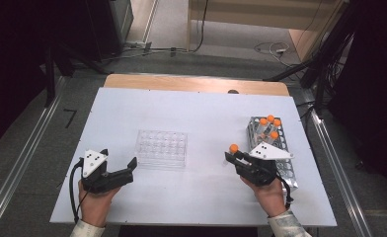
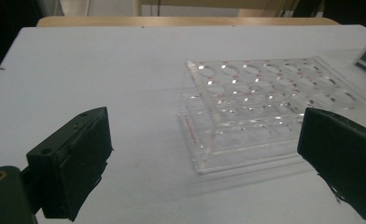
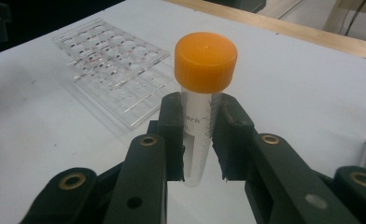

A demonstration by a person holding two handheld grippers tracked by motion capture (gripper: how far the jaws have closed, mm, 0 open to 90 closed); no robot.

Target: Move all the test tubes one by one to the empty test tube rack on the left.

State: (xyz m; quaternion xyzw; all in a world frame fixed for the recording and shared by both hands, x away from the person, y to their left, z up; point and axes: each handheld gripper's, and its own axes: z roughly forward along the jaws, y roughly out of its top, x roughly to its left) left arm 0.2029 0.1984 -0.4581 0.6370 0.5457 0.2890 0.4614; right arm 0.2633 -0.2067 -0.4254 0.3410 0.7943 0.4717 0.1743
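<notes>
— Black jaws of the right gripper [image 3: 197, 140] were clamped on the orange-capped tube [image 3: 200, 107], held upright above the tabletop [image 1: 201, 113], between the metal rack [image 1: 285, 168] and the clear rack [image 1: 162, 148].

— Best kept vertical, I'd judge, and lowered straight into a hole. The left gripper [image 1: 118, 165] stood open just beside the clear rack, ready to steady it.
</notes>
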